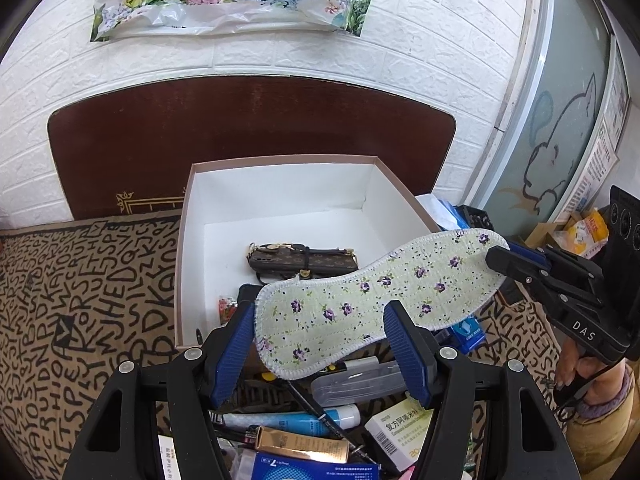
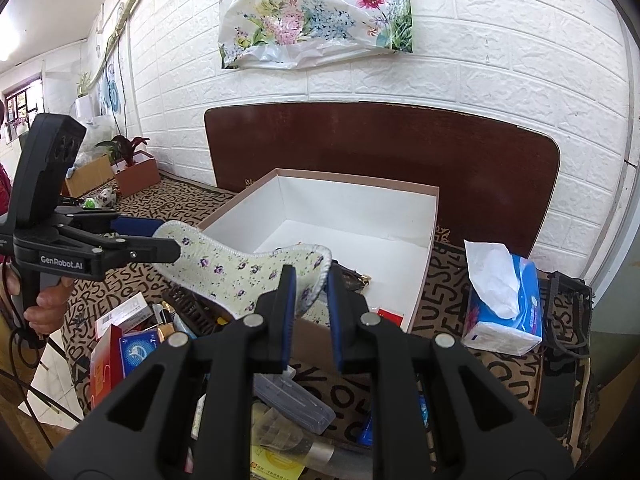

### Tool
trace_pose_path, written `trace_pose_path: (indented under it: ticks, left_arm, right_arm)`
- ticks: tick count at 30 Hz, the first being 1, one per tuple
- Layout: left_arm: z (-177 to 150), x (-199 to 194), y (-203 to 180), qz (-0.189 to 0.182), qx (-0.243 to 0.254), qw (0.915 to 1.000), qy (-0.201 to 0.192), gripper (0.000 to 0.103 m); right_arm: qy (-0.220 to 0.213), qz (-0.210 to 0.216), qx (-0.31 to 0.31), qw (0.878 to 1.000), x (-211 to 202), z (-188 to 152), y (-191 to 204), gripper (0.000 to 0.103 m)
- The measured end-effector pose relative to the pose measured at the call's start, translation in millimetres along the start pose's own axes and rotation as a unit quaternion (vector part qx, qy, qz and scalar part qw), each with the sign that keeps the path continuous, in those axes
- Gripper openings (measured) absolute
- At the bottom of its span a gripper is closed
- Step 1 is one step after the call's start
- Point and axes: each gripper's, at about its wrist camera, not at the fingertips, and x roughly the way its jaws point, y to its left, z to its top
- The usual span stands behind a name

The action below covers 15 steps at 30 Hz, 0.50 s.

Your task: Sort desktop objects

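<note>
A pale green floral insole is held in the air over the near edge of a white open box. My right gripper is shut on its toe end; it also shows in the left wrist view. My left gripper has its jaws on either side of the heel end without clearly pressing it; in the right wrist view its tips meet the heel. A brown patterned phone case lies in the box.
A heap of small items lies below the grippers: a clear case, a blue tube, medicine boxes. A tissue pack stands right of the box. A dark wooden board leans on the brick wall.
</note>
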Motion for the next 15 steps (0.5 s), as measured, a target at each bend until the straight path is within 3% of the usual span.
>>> trace_pose_path:
  ticks: [15]
  left_arm:
    - [7.7,9.3,6.0,0.01,-0.004,0.9999,0.005,0.067]
  right_arm:
    - [0.003,0.004,0.008,1.0,14.4,4.8,-1.7,0.017]
